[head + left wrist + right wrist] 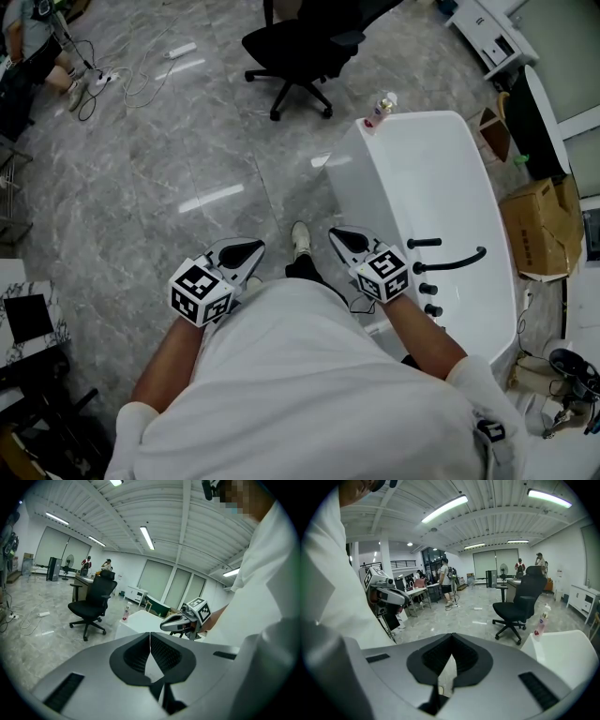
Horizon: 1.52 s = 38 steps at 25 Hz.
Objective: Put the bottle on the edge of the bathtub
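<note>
Left gripper [246, 251]: held low in front of the person's white shirt, jaws clenched tip to tip with nothing between them.
Right gripper [343, 239]: level with the left one and just beside the near end of the bathtub, jaws likewise pressed together and empty.
Shoe [300, 239]: a pale one on the grey marble floor, between the two grippers.
Bathtub [349, 164]: white and freestanding, running away from the person on their right side.
Tap fittings [448, 262]: black spout and knobs on the tub's right rim, nearer its near end.
Cardboard box [539, 228]: on the floor beyond the tub's right side.
Bottle [380, 110]: upright on the rim at the tub's far left corner, well apart from both grippers.
Office chair [302, 45]: black, on castors, just past that corner; near the bottle but not touching the tub.
Cables [141, 82]: loose on the floor, far left.
People [446, 580]: standing by desks at the back of the room.
</note>
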Each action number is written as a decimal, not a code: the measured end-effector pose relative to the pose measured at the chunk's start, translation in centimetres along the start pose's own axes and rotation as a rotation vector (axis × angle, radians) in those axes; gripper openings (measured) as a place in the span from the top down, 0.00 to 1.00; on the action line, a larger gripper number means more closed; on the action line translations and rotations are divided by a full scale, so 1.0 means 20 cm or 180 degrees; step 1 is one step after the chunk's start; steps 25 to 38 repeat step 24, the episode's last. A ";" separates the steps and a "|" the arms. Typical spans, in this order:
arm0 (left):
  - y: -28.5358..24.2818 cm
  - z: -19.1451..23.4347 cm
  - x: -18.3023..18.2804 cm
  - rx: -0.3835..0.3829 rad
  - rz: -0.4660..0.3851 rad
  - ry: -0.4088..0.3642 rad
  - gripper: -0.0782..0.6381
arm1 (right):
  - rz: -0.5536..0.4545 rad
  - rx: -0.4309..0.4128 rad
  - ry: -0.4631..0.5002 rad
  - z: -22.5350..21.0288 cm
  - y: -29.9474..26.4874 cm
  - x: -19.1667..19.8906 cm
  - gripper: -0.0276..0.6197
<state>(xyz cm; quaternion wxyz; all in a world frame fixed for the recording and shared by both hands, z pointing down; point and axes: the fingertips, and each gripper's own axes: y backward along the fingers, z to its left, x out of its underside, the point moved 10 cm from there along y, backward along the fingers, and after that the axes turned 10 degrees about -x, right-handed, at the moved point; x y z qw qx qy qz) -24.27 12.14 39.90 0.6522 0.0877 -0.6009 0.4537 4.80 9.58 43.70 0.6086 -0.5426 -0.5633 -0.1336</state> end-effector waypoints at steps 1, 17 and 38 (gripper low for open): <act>0.00 0.00 0.00 -0.0005 0.0002 0.0002 0.87 | 0.0006 -0.0004 0.0009 0.00 0.00 0.00 0.95; 0.00 0.04 0.01 -0.0058 0.0046 0.0052 0.87 | 0.0008 -0.0048 -0.0025 -0.03 -0.06 -0.01 0.95; -0.05 0.08 -0.03 -0.0072 0.0053 0.0066 0.87 | 0.0005 -0.0045 -0.0022 -0.12 -0.09 -0.04 0.95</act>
